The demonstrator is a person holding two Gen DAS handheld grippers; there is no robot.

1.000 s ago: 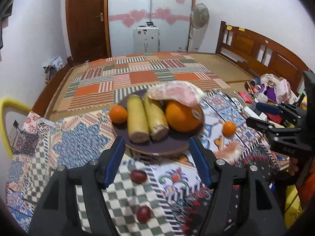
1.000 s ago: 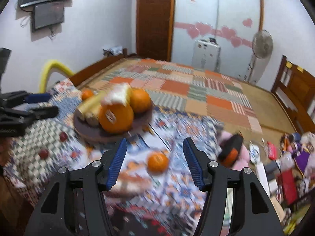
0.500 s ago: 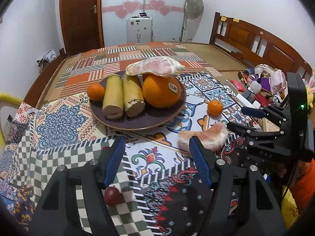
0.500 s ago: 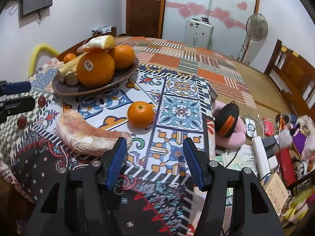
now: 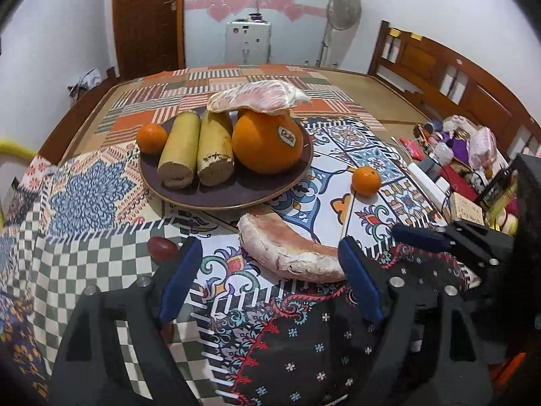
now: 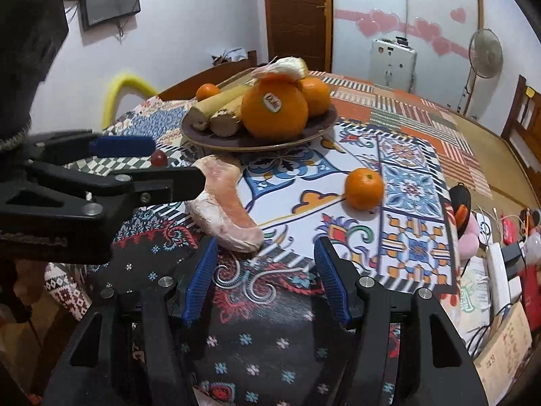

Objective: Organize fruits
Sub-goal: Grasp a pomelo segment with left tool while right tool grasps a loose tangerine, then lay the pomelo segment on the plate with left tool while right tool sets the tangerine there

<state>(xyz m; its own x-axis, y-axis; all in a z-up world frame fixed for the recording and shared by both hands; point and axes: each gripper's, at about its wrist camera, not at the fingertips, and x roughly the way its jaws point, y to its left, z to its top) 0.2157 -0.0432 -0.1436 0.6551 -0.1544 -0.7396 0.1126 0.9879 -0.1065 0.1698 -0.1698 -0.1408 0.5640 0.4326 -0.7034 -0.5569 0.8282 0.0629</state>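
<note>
A brown plate (image 5: 223,199) (image 6: 321,123) holds a big stickered orange (image 5: 267,142) (image 6: 275,110), two pale cut stalks (image 5: 196,149), a small mandarin (image 5: 151,137) and a pomelo wedge (image 5: 257,96) on top. On the cloth lie a second pomelo wedge (image 5: 287,247) (image 6: 225,209), a loose mandarin (image 5: 366,180) (image 6: 364,188) and a red grape (image 5: 162,248) (image 6: 158,159). My left gripper (image 5: 267,264) is open, its fingers either side of the near wedge, just short of it. My right gripper (image 6: 265,257) is open and empty, its left fingertip by the wedge's end.
The patterned tablecloth (image 6: 412,189) drops off at the near edge. To the right, off the table, lie cluttered small items, boxes and cables (image 6: 500,253). A yellow chair back (image 6: 125,84) stands at the left. A wooden bed frame (image 5: 439,67) is beyond.
Both grippers have moved in closer to the pomelo wedge on the cloth. The left gripper has shifted right, so the wedge now sits between its fingertips. Both stay open.
</note>
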